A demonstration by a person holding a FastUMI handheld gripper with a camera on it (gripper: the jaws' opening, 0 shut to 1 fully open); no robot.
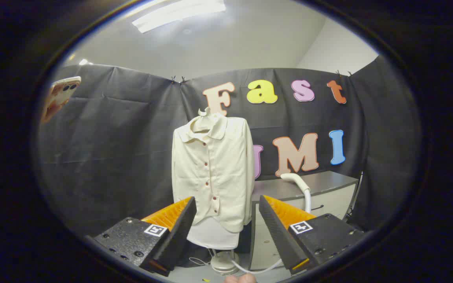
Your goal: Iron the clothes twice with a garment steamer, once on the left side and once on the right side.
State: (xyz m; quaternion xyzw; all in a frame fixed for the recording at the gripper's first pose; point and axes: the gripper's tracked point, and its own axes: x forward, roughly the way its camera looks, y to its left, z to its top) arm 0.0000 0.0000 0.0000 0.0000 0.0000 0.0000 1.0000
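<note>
A cream button-up shirt (pixel 212 173) hangs upright on a hanger on a stand, straight beyond my fingers. The white steamer head (pixel 295 181) lies on the grey cabinet top to the shirt's right, and its hose (pixel 308 202) drops down toward the round steamer base (pixel 223 262) on the floor under the shirt. My gripper (pixel 226 210) is open, its jaws wide apart with nothing between them. It stands well back from both the shirt and the steamer head.
A grey-topped cabinet (pixel 328 184) with pale drawer fronts stands right of the shirt. A phone (pixel 59 96) is mounted high up to the left against the black cloth wall. A fingertip (pixel 240 278) shows low between my fingers.
</note>
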